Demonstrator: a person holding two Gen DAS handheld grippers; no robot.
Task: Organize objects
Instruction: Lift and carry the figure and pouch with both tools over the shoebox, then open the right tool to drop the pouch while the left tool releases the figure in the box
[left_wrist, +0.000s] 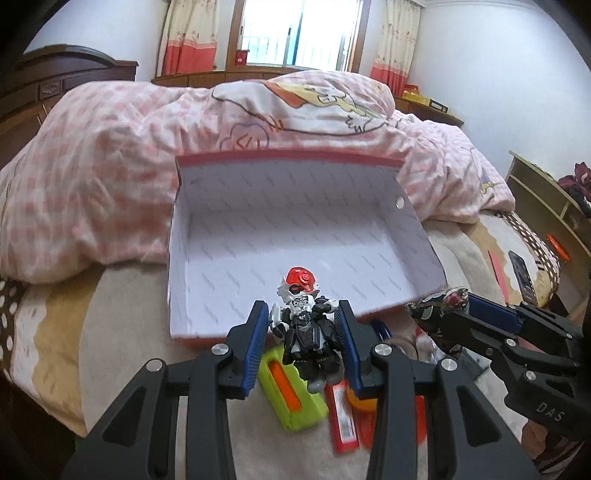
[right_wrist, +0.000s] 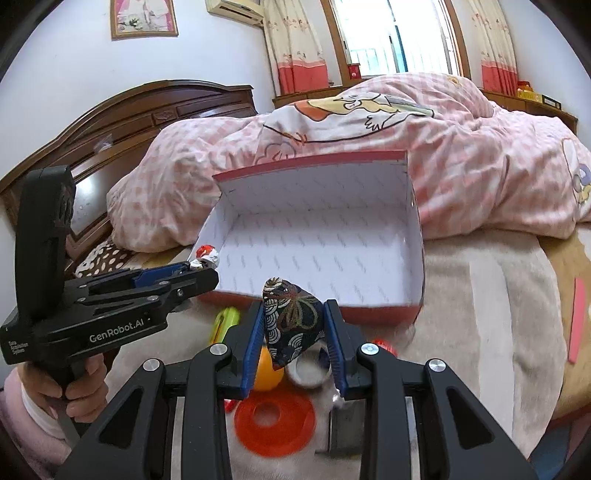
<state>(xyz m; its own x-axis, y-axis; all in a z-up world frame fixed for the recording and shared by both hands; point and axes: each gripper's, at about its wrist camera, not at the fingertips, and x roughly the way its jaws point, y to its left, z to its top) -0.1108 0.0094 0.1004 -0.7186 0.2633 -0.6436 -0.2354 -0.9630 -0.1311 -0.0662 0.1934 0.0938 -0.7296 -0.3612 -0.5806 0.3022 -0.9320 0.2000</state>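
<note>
My left gripper (left_wrist: 304, 328) is shut on a black-and-white toy robot figure (left_wrist: 306, 332) with a red helmet, held just in front of the near wall of an open red box with a white patterned inside (left_wrist: 295, 236). My right gripper (right_wrist: 293, 325) is shut on a dark patterned fabric pouch (right_wrist: 291, 321), held before the same box (right_wrist: 317, 236). The left gripper (right_wrist: 177, 277) with the figure (right_wrist: 207, 254) shows at the box's left corner in the right wrist view. The right gripper with the pouch (left_wrist: 439, 306) shows at the right in the left wrist view.
Below the grippers on the bed lie a lime-green case (left_wrist: 291, 391), a red flat packet (left_wrist: 343, 421), an orange ball (right_wrist: 267, 369), a red ring (right_wrist: 275, 417) and a small round tin (right_wrist: 310, 367). A pink checked duvet (left_wrist: 110, 155) is heaped behind the box. A phone (left_wrist: 522, 277) lies at the right.
</note>
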